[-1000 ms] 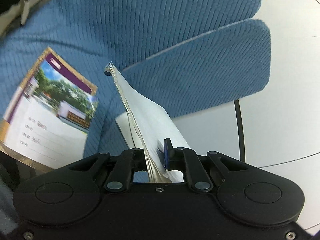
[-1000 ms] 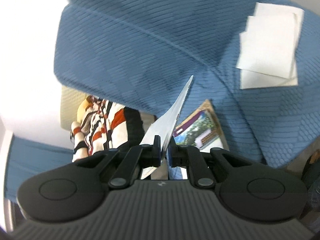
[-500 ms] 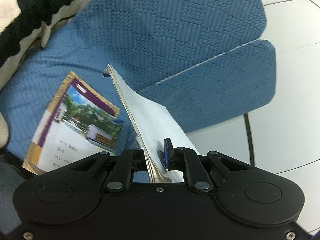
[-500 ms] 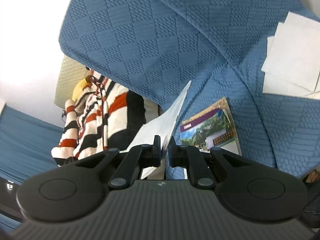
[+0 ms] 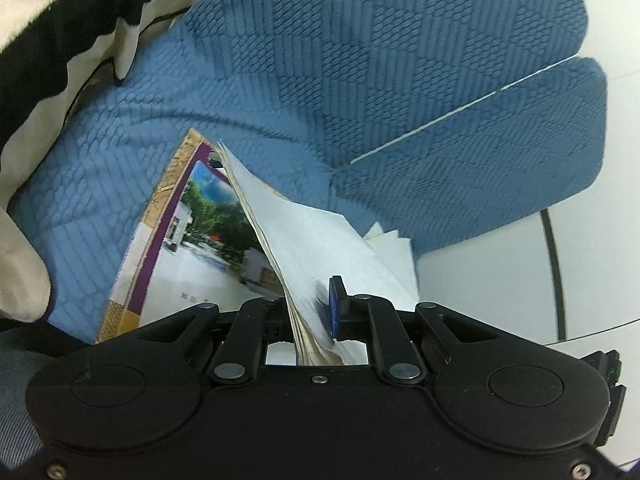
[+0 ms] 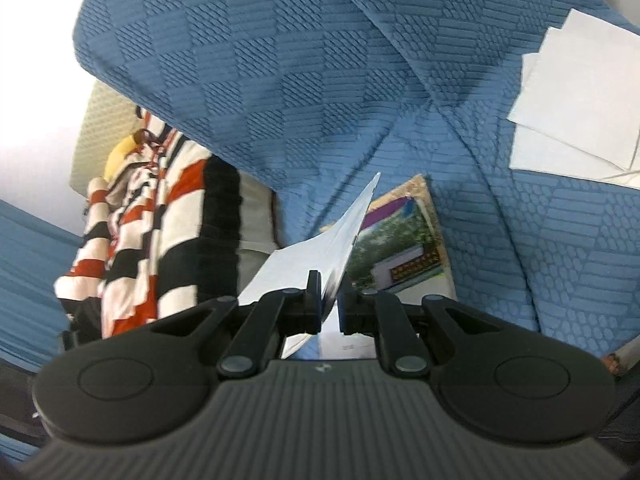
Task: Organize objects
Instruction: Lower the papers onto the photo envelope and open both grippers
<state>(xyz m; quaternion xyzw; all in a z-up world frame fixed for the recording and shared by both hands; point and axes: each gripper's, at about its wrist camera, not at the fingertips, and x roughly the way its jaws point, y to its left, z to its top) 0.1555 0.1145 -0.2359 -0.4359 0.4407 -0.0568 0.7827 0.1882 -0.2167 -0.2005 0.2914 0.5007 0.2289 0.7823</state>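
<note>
My left tool [image 5: 310,316] clamps a paper stack [image 5: 296,240]; my right tool [image 6: 329,306] pinches a sheet [image 6: 320,264], probably the same bundle. Photo booklet [image 5: 200,248] lies on the blue sofa [image 5: 360,80], eleven o'clock of the left tool.

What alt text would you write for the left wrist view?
The left hand-held gripper is shut on a stack of papers, held above a booklet with a photo cover lying on a blue sofa. A striped blanket shows at upper left.
</note>
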